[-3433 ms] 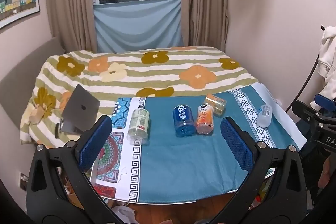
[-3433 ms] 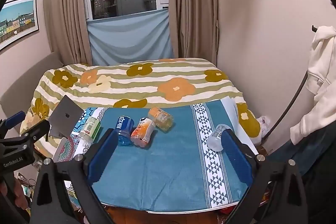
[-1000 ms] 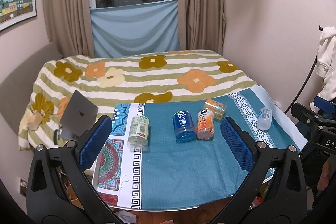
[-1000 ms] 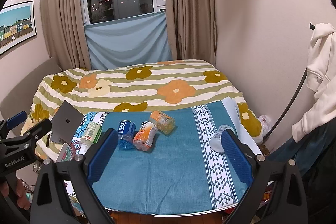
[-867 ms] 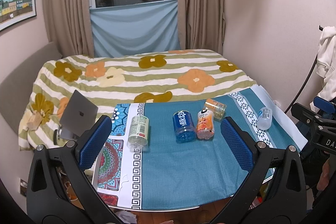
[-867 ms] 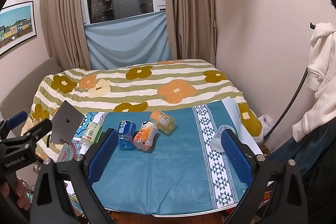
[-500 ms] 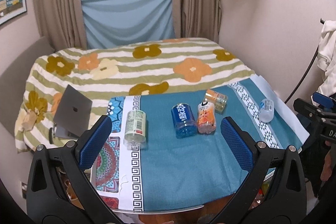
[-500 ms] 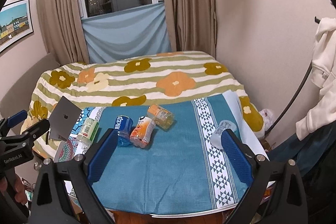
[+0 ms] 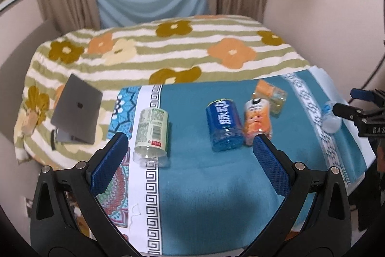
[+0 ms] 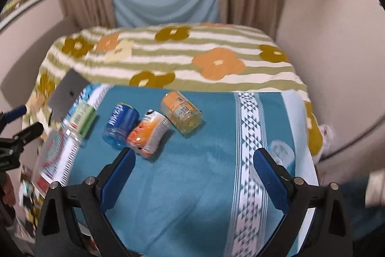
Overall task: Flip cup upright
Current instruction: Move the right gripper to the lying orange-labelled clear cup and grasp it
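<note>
Five cups lie on their sides on the teal cloth (image 9: 192,184) covering the tabletop, none of them upright. The green-labelled cup (image 9: 152,134) rests at the left, on the white patterned border, its clear end toward the camera. The blue cup (image 9: 225,128) and the orange-and-white cup (image 9: 257,123) lie side by side and touching near the middle, with the yellow-orange cup (image 9: 270,98) just behind them. The small clear cup (image 10: 280,153) lies well apart at the right edge, partly hidden behind a finger pad in the right wrist view. The left gripper (image 9: 190,163) hangs above the near part of the cloth with its blue-padded fingers wide apart and nothing between them; the green-labelled cup sits just beyond its left pad. The right gripper (image 10: 195,175) is likewise spread wide and holds nothing, over the cloth (this view is somewhat blurred). Behind the tabletop is a bed with a striped floral blanket (image 9: 168,49), and a closed grey laptop (image 9: 77,112) lies on it at the left
</note>
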Demonstrator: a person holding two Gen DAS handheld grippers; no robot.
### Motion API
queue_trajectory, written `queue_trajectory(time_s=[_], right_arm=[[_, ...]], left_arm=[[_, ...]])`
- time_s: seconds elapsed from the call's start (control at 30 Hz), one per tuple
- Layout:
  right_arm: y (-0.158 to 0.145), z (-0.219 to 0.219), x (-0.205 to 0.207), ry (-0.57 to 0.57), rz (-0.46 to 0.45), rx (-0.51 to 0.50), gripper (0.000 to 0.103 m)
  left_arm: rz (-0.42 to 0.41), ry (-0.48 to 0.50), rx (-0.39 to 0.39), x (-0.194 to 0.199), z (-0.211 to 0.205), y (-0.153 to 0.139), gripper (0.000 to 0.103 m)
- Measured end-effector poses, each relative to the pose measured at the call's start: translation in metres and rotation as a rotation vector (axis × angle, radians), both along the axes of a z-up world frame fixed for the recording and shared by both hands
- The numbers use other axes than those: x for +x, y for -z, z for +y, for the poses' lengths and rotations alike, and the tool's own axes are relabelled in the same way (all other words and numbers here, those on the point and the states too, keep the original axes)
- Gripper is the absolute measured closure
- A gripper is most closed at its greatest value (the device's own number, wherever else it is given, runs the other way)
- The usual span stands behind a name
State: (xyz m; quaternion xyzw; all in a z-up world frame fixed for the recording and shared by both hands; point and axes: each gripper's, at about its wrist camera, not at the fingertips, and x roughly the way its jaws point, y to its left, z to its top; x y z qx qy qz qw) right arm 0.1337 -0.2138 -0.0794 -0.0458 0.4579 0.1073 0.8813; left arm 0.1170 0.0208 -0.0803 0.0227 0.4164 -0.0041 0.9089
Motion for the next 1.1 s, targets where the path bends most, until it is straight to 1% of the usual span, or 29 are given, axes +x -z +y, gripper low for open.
queue_trajectory(time_s=[0.17,0.33,0.43,0.57,0.73,0.8,0.97,1.1], right_arm=[[0.022,-0.004,0.062,-0.108,0.086,-0.013,0.005],[0.044,0.005,0.114,-0.232,0.179,-0.024,0.006],[0.057,0.013,0.135,-0.298,0.246,-0.036,0.011],[0.075,0.023,0.155,-0.382,0.326,-0.056,0.015],[0.094,0.033,0.173,-0.459,0.420,-0.058,0.022],[0.101,0.037,0.179,-0.478,0.451,-0.064,0.027],[0.115,0.047,0.189,-0.518,0.513,-0.080,0.032],[0.124,0.052,0.193,-0.538,0.560,-0.076,0.040]], left_arm=[[0.093,-0.071,-0.001,0.027,-0.005,0.029,0.000],[0.159,-0.125,-0.015,0.045,-0.008,0.050,0.000],[0.180,-0.159,-0.023,0.052,-0.009,0.057,0.000],[0.204,-0.196,-0.033,0.061,-0.010,0.065,0.000],[0.223,-0.238,-0.034,0.067,-0.010,0.070,0.000],[0.227,-0.248,-0.032,0.068,-0.010,0.072,0.000],[0.239,-0.272,-0.042,0.072,-0.009,0.078,0.000],[0.249,-0.280,-0.049,0.074,-0.009,0.081,0.000]])
